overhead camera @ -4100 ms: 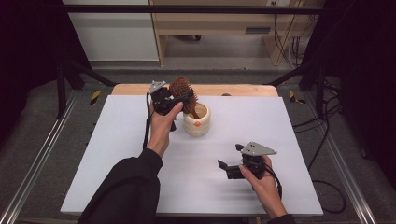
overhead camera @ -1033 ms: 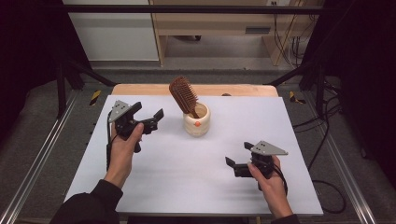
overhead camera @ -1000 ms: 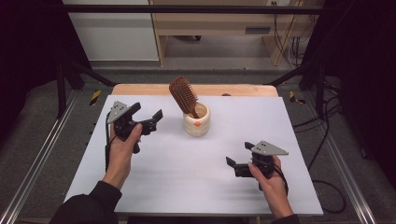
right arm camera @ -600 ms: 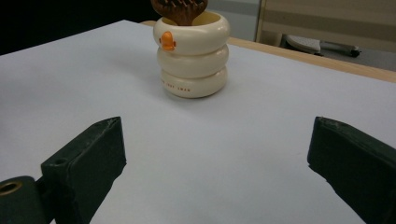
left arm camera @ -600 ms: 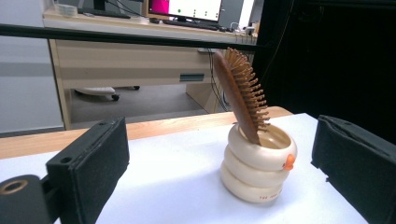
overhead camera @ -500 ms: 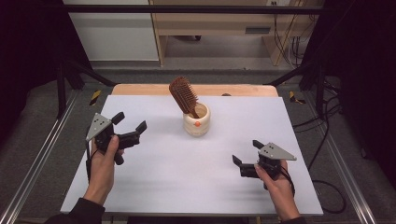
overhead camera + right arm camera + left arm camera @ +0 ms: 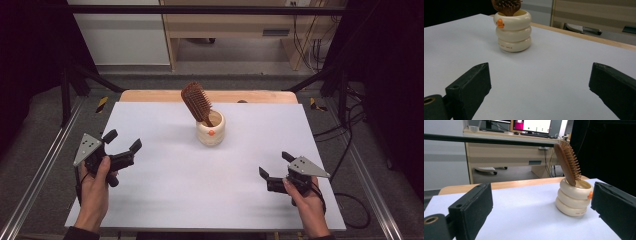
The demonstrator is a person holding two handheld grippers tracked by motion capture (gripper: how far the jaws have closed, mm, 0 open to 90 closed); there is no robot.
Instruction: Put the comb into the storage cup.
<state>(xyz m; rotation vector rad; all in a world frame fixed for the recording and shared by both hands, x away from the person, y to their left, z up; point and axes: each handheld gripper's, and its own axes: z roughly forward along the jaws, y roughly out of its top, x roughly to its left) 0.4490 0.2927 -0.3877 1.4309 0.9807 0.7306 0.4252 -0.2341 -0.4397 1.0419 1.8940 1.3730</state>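
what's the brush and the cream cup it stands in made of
The brush looks like wood: warm brown, smooth and faintly glossy on its back, with paler pegs that also seem wooden. The cup appears to be glazed ceramic or perhaps hard plastic: cream, stacked in three rounded rings, with a soft sheen and a small orange mark; the look leaves it open.

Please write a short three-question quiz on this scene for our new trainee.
1. True or false: the left gripper holds the wooden hairbrush.
2. Where does the hairbrush stand? A) flat on the white table B) handle down in the cream ringed cup C) in the right gripper
3. Fill in: the small mark on the cup's side is coloured ____.

Key: 1 false, both grippers are open and apart from it; 2 B; 3 orange.
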